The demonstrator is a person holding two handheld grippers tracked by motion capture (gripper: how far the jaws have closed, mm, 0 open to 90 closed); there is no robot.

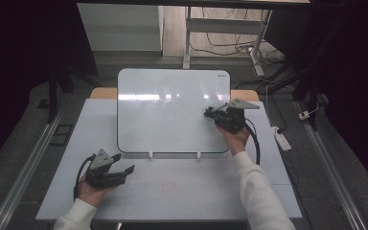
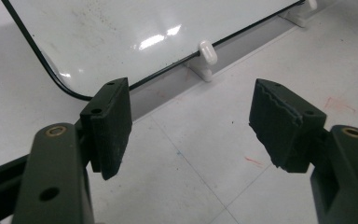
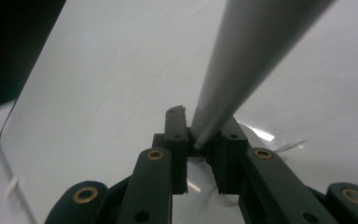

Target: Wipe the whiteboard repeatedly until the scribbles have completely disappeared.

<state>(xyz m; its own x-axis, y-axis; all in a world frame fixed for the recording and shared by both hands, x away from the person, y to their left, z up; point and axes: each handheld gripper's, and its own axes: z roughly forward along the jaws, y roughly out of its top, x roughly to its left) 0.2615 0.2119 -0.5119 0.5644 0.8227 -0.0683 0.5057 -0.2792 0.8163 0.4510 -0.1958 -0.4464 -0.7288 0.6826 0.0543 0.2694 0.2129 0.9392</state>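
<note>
A white board (image 1: 167,110) stands propped on the white table (image 1: 182,191), its face blank. My right gripper (image 1: 210,113) is held at the board's right part, shut on a grey pen (image 3: 247,56) that runs up between the jaws, with the board (image 3: 98,84) close behind. My left gripper (image 1: 124,162) rests low on the table's front left, below the board's lower left corner. It is open with nothing between its fingers (image 2: 112,121), and the board's rounded corner (image 2: 121,32) lies just beyond them.
Two small white clips (image 1: 150,155) (image 1: 198,155) hold the board's lower edge; one clip (image 2: 207,53) is near my left gripper. Faint red marks (image 2: 338,103) dot the table. A power strip (image 1: 282,139) and cables lie on the floor at right.
</note>
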